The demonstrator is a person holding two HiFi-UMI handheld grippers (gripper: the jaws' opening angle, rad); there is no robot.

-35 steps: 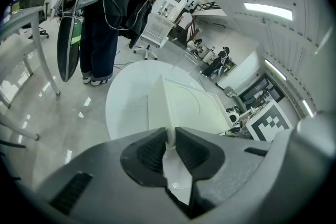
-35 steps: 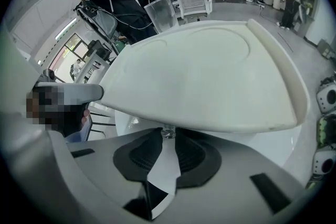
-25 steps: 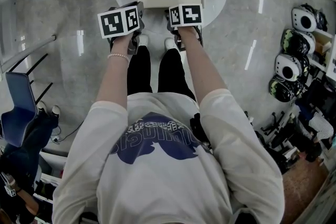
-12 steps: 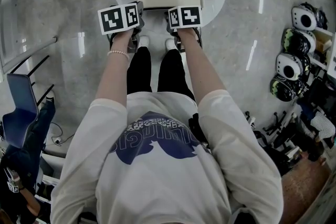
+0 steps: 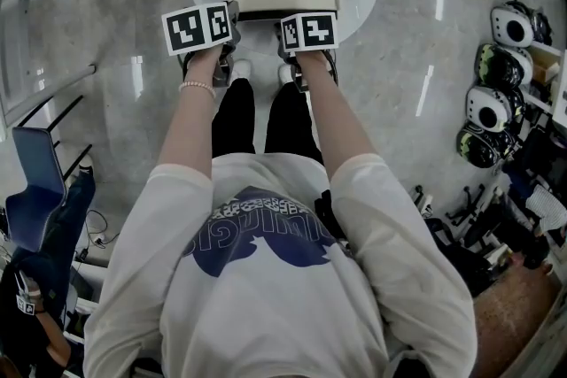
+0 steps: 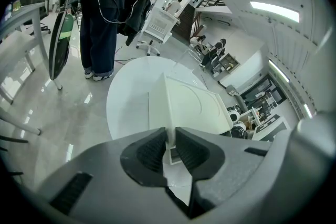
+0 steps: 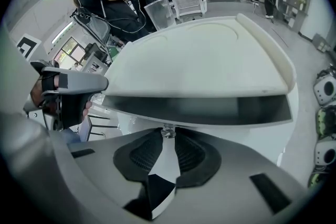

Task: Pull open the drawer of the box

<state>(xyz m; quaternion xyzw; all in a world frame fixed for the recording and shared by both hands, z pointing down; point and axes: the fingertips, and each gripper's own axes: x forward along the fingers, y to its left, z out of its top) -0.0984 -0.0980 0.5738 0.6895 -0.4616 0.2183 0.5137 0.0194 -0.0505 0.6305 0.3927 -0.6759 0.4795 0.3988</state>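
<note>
Two grips: left claw [image 6: 171,139] pinched the box [image 6: 184,105], right claw [image 7: 167,140] its tiny knob [image 7: 167,132], which a jerk could slip.

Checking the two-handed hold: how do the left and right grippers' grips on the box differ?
The left gripper clamps the cream rectangular box's corner edge; the right gripper pinches its small silvery drawer knob. Left gripper sits at the box's side, right gripper at its front. Both are shut.
</note>
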